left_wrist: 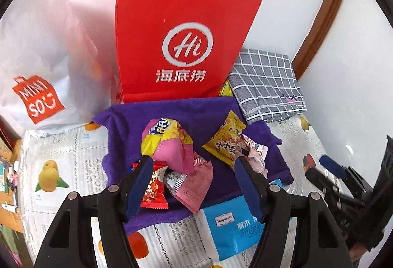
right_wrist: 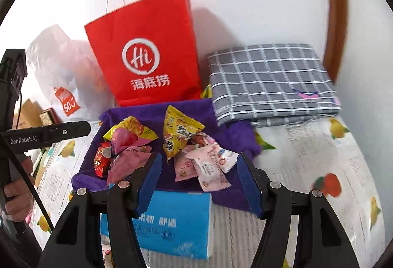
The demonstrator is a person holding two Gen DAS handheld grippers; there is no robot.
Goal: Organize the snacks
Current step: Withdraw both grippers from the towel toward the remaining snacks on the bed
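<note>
Several snack packets lie on a purple towel (left_wrist: 196,111): a pink-and-yellow packet (left_wrist: 169,145), a yellow packet (left_wrist: 227,142), a red packet (left_wrist: 154,192), a pink packet (left_wrist: 194,184) and pale pink packets (left_wrist: 253,152). My left gripper (left_wrist: 194,169) hangs open above the pink ones, with nothing held. In the right wrist view the yellow packet (right_wrist: 179,135) and the pale pink packets (right_wrist: 208,167) lie just beyond my right gripper (right_wrist: 199,169), which is open and empty. A red paper bag (left_wrist: 181,47) stands upright behind the towel.
A white plastic shopping bag (left_wrist: 41,71) sits left of the red bag (right_wrist: 147,59), and a folded grey checked cloth (right_wrist: 270,81) lies to its right. A blue tissue pack (right_wrist: 172,221) lies at the towel's near edge. A fruit-print cover (right_wrist: 319,157) is spread over the table.
</note>
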